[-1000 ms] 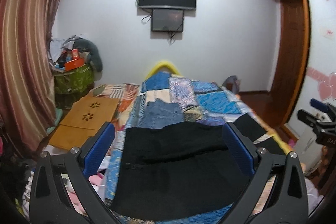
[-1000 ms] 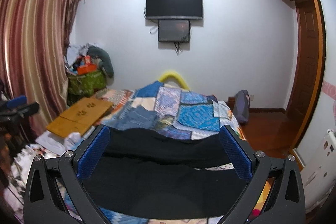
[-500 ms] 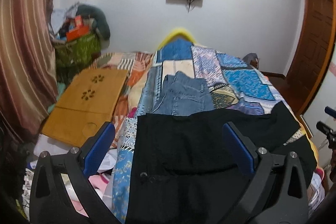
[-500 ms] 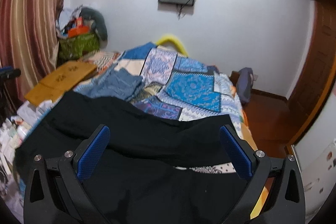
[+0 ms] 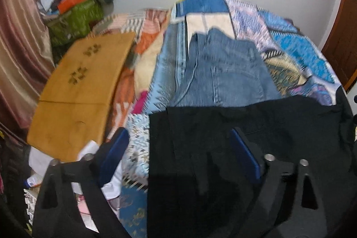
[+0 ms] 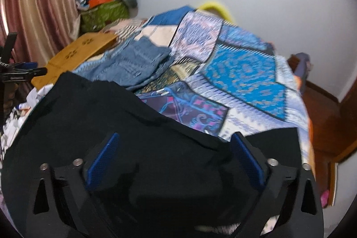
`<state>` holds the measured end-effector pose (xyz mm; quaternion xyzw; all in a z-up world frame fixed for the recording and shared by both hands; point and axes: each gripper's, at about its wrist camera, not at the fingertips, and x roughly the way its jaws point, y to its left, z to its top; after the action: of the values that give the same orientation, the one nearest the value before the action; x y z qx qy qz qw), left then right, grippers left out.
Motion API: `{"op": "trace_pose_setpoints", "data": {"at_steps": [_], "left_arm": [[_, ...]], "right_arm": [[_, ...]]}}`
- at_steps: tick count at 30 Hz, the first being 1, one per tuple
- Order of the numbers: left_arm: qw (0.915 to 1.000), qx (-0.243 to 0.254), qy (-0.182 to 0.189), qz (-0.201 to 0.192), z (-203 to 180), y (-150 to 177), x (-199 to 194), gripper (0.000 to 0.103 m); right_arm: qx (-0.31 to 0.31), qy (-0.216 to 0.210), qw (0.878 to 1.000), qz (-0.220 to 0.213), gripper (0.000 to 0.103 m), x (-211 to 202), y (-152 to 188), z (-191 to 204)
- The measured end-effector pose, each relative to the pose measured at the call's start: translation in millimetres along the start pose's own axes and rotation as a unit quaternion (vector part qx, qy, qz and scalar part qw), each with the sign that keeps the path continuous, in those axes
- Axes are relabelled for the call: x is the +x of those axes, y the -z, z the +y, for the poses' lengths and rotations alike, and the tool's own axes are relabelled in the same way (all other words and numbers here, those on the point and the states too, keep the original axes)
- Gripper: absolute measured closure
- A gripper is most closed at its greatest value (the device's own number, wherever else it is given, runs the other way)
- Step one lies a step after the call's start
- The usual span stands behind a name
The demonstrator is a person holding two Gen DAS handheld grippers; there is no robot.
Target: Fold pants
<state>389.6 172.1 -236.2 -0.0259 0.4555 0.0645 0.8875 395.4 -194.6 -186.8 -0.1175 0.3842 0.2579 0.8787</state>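
Black pants [image 5: 256, 131] lie spread across the near end of the bed; they also show in the right wrist view [image 6: 116, 117]. My left gripper [image 5: 178, 155] is open and empty, just above the pants' left edge, its left finger over the bed's side. My right gripper [image 6: 176, 162] is open and empty over the pants' upper edge, its blue pads [image 6: 247, 162] wide apart. Neither gripper holds cloth.
Folded blue jeans [image 5: 225, 73] lie on the patchwork bedspread [image 6: 245, 73] beyond the black pants. A wooden board [image 5: 78, 90] and clutter sit left of the bed. A green basket [image 5: 73, 21] stands in the corner by the curtain. A door is at the right.
Both grippers have tilted down and moved in closer to the black pants. The wall and television have slid up out of view. The jaws have stayed open.
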Motion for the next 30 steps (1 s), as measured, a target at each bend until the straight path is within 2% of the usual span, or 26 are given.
{"op": "trace_pose_setpoints", "data": {"at_steps": [2,6,7,9,12,14,17,18,20,21,22,26,30], "left_arm": [[0.9997,-0.011,0.007,0.022,2.0,-1.7,23.5,0.017],[0.9971,-0.032,0.033,0.06,11.5,-3.7,56.5,0.018],[0.9963,-0.034,0.036,0.07,13.3,-5.2,65.2,0.018],[0.9958,-0.041,0.025,0.078,16.2,-7.5,76.3,0.018],[0.9952,-0.049,0.038,0.075,18.5,-12.9,83.1,0.021],[0.9948,-0.048,0.049,0.076,15.7,-16.5,85.6,0.028],[0.9947,-0.044,0.034,0.087,11.2,-19.1,91.1,0.034],[0.9948,-0.044,0.03,0.087,10.3,-19.7,91.5,0.035],[0.9959,-0.037,0.016,0.081,7.4,-19.2,86.3,0.043],[0.9962,-0.034,0.01,0.079,6.6,-19.2,84.4,0.045],[0.9966,-0.029,0.002,0.078,6.9,-19.6,82.4,0.051],[0.9969,-0.03,-0.007,0.072,12.4,-20.6,73.4,0.067],[0.9978,-0.038,-0.008,0.054,14.4,-31.7,61.8,0.074]], "right_arm": [[-0.006,-0.019,1.0,0.019,0.012,19.0,-5.4,-1.9],[-0.029,-0.05,0.997,0.045,0.024,52.1,-17.5,-2.0],[-0.035,-0.053,0.997,0.049,0.034,58.2,-20.6,-2.3],[-0.054,-0.064,0.994,0.066,0.045,74.0,-23.8,-0.7],[-0.064,-0.086,0.99,0.093,0.045,94.5,-25.0,-1.8],[-0.062,-0.099,0.988,0.104,0.045,102.2,-25.1,-2.2],[-0.064,-0.095,0.986,0.122,0.046,110.5,-24.8,1.2],[-0.058,-0.098,0.986,0.126,0.049,111.5,-25.5,2.2],[-0.053,-0.102,0.985,0.13,0.063,111.1,-26.6,3.4],[-0.054,-0.105,0.985,0.129,0.078,109.3,-26.1,5.7],[-0.057,-0.109,0.984,0.13,0.087,108.4,-25.6,8.2],[-0.088,-0.091,0.985,0.119,0.094,101.8,-19.2,19.1],[-0.108,-0.06,0.988,0.091,0.096,95.7,-18.8,23.7]]}}
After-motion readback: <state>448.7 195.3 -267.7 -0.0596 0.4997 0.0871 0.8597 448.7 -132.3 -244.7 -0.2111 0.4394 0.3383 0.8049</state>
